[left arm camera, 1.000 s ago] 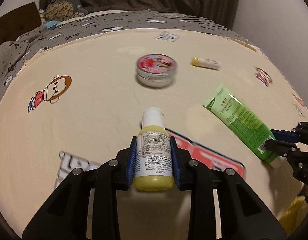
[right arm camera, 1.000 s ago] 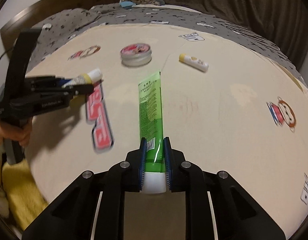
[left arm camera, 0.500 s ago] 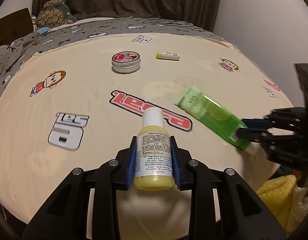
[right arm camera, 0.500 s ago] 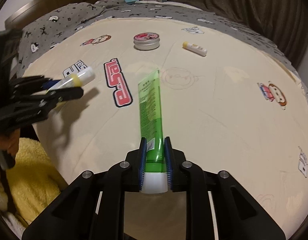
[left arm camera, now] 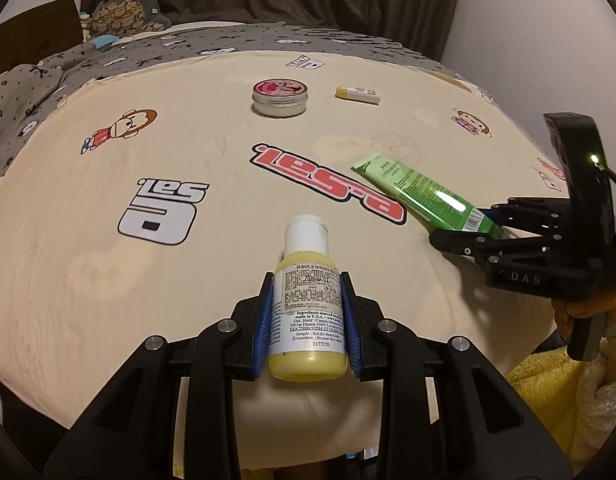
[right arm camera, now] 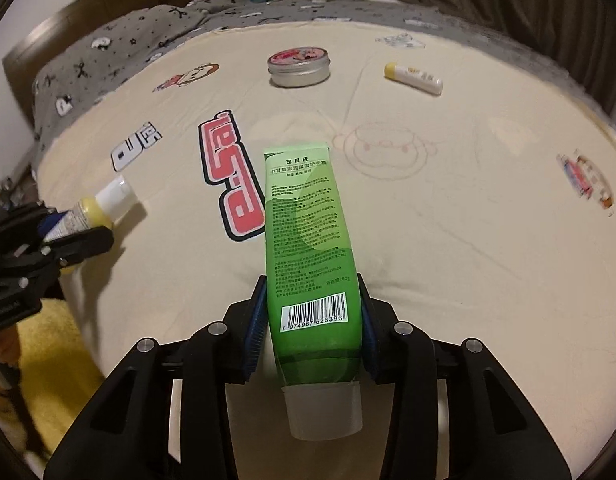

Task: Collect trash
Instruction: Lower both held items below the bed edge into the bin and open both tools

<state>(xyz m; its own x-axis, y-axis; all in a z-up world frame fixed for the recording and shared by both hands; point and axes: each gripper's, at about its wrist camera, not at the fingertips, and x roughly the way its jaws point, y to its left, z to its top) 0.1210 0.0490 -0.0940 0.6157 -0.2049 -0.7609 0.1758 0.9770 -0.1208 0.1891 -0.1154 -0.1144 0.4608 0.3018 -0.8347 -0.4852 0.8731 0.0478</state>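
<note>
A small yellow bottle (left arm camera: 306,312) with a white cap is clamped upright between the blue pads of my left gripper (left arm camera: 306,280), above the near edge of the cream bed sheet (left arm camera: 108,280). My right gripper (right arm camera: 311,280) is opening. The green tube (right arm camera: 308,232) stands between its jaws, flat face toward the camera and white cap down. A thin gap shows at the left pad. In the left wrist view the right gripper (left arm camera: 467,228) and tube (left arm camera: 419,192) are at the right. In the right wrist view the left gripper (right arm camera: 80,232) and bottle (right arm camera: 104,204) are at the left.
On the sheet farther back lie a round metal tin (left arm camera: 280,98) with a red lid and a yellow-capped white stick (left arm camera: 357,94). A yellow fuzzy cloth (left arm camera: 547,400) lies below the bed's edge. A grey blanket (left arm camera: 48,80) and plush toy (left arm camera: 124,0) are at the head.
Both grippers drew back toward the bed's near edge. The right jaws parted, and the green tube turned its flat face to the camera and slid lower. The left grip is unchanged.
</note>
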